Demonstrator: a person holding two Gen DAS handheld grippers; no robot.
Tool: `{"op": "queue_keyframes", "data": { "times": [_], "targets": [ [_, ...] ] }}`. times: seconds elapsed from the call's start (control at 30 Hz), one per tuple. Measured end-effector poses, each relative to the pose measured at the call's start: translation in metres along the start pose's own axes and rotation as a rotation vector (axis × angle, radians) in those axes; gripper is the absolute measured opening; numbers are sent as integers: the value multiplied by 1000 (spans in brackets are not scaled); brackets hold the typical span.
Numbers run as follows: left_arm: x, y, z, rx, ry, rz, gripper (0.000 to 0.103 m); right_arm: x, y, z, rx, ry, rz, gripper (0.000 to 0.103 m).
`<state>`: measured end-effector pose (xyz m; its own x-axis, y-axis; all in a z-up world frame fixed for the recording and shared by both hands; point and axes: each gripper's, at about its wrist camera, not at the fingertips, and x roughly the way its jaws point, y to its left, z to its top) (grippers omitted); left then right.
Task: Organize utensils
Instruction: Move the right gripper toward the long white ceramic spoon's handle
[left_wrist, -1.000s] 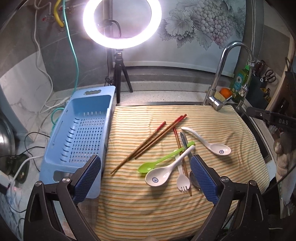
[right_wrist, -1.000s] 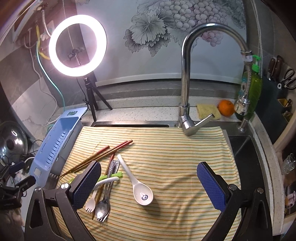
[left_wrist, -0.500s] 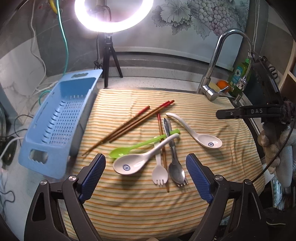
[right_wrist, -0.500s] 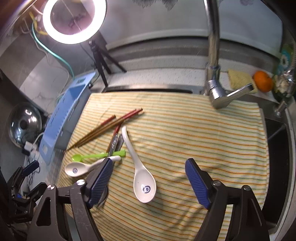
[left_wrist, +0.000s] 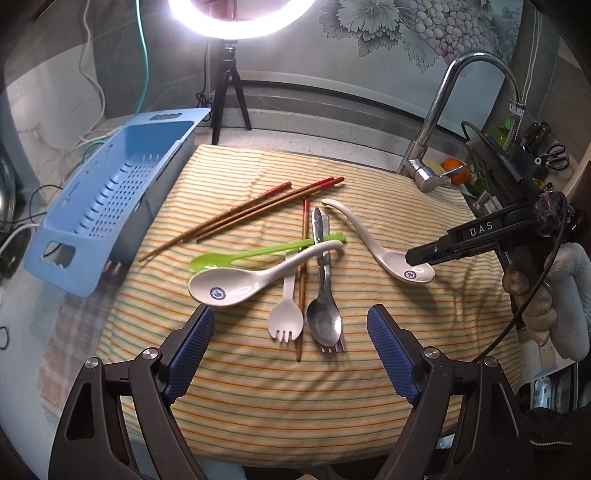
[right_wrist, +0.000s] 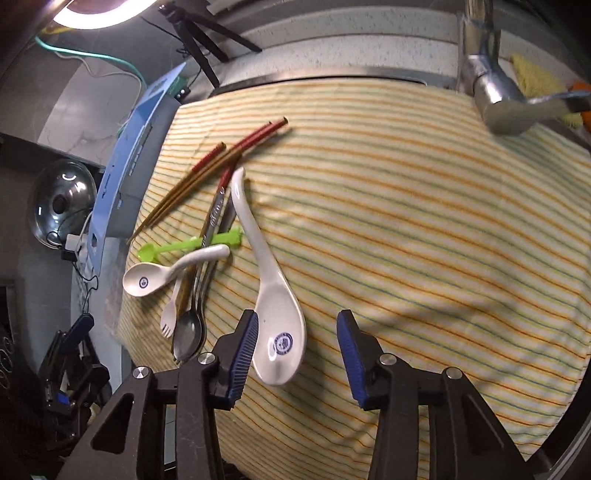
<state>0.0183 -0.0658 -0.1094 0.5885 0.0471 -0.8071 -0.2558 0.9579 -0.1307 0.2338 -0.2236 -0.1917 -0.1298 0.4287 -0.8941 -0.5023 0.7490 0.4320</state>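
Observation:
Utensils lie on a striped cloth (left_wrist: 258, 387): red-tipped chopsticks (left_wrist: 258, 210), a green spoon (left_wrist: 258, 253), a white ceramic spoon (left_wrist: 236, 286), a white spork (left_wrist: 286, 314), a metal spoon (left_wrist: 323, 295), and a second white ceramic spoon (left_wrist: 373, 240) to the right. My left gripper (left_wrist: 290, 354) is open, just short of the spork and metal spoon. My right gripper (right_wrist: 295, 343) is open, its jaws either side of the second ceramic spoon's bowl (right_wrist: 280, 332); it also shows in the left wrist view (left_wrist: 424, 256).
A blue perforated drain basket (left_wrist: 107, 195) stands left of the cloth. A ring light on a tripod (left_wrist: 229, 85) stands behind. A faucet (left_wrist: 432, 147) is at the back right, with an orange (left_wrist: 452, 166) and a knife holder (left_wrist: 546, 155) beyond it.
Both grippers have moved down and closer to the cloth. The right gripper has come over the second ceramic spoon and narrowed its opening. The utensils have not moved.

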Motion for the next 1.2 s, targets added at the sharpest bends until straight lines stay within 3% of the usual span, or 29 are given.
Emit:
{"op": "queue_keyframes", "data": {
  "times": [0.17, 0.43, 0.5, 0.63, 0.8, 0.93, 1.2],
  "targets": [
    [0, -5, -3, -16, 4, 13, 84, 12, 1, -6, 37, 87, 116, 27],
    [-1, -9, -7, -25, 19, 36, 84, 33, 23, -10, 37, 146, 236, 27],
    [-1, -10, -7, -23, 22, 34, 84, 35, 31, -11, 15, 152, 225, 28],
    [4, -14, -7, -27, 32, 3, 84, 22, 36, -16, -41, 137, 178, 42],
    [18, -27, -6, -32, 55, -61, 84, -12, 23, -8, -51, 53, 162, 44],
    [34, -40, -4, -35, 75, -117, 84, -24, 21, 5, -93, -8, 103, 44],
    [63, -64, 0, -59, 118, -211, 84, -9, 27, 35, -155, -15, 39, 44]
  ]
}}
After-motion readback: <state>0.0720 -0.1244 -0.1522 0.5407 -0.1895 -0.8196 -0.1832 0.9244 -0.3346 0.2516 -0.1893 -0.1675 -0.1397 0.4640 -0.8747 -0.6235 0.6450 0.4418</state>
